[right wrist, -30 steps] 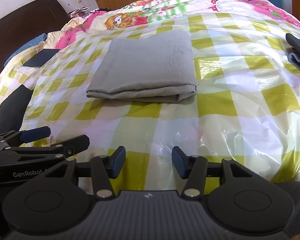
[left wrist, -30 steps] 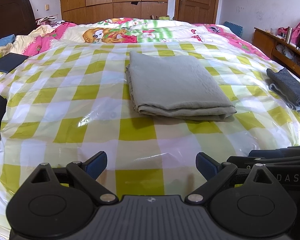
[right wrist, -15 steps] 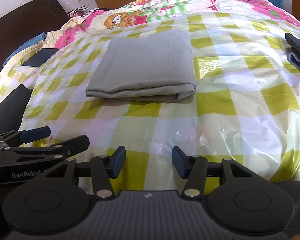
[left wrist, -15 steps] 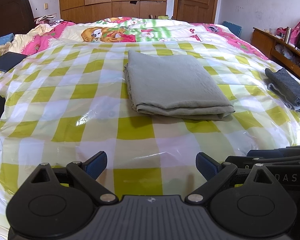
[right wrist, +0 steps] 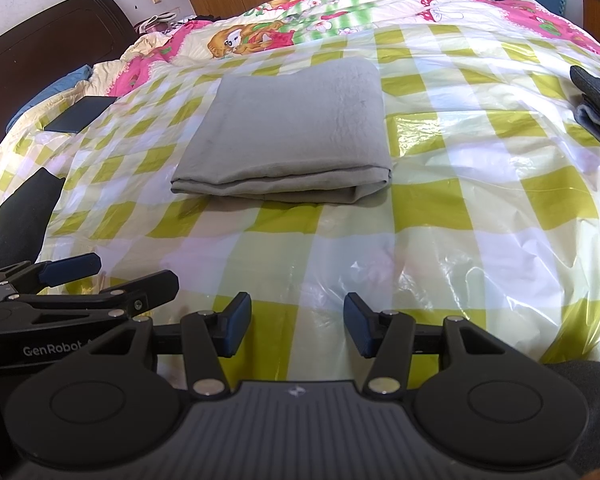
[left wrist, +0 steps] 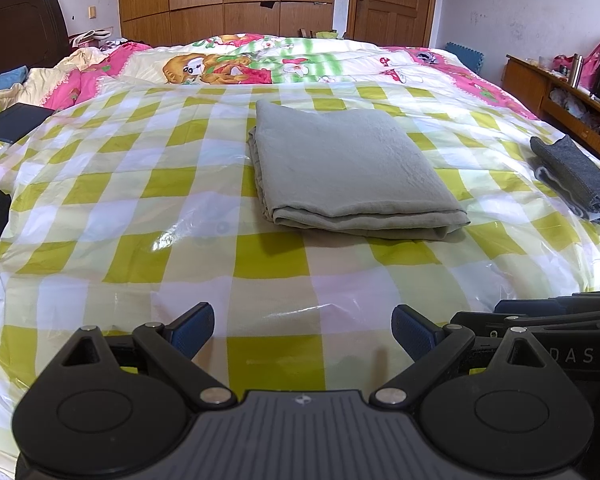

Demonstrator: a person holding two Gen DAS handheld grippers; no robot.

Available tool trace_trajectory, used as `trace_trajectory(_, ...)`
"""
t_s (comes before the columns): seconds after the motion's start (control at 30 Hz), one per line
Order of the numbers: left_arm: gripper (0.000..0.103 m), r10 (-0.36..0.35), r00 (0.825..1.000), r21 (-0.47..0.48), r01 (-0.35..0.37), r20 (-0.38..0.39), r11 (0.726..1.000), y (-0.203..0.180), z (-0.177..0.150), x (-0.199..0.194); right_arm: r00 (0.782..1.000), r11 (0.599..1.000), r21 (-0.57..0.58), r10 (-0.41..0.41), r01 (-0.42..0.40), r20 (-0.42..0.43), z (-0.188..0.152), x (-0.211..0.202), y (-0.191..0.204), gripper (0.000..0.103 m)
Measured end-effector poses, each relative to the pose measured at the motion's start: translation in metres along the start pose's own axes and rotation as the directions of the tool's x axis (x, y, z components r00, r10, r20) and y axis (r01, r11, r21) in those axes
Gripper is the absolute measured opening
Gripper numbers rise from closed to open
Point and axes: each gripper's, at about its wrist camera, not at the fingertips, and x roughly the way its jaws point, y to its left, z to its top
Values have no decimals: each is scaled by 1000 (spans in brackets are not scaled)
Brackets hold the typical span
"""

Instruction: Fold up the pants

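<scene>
Both tongs hang released and empty at the near edge of the bed: the left black two-finger gripper (left wrist: 302, 330) with jaws spread wide, the right black two-finger gripper (right wrist: 298, 324) with jaws parted less. Grey-green cotton pants (left wrist: 350, 172) lie well apart from both, folded into a flat layered rectangle at the middle of the yellow-and-white checked plastic sheet (left wrist: 148, 184). Stacked edges face near. A dark grey folded garment (left wrist: 576, 182) sits at far right.

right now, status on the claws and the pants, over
Left claw open, empty. Right claw open, empty. Grey pants folded flat on checked cover, untouched. Nothing between claws and pants.
</scene>
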Motion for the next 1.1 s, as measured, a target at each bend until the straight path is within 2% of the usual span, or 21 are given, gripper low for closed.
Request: trace_trajectory(1.1, 103, 1, 1000, 4, -1, 12, 1000, -2, 0, -5, 1000, 1000, 0, 0, 0, 0, 0, -1, 0, 53)
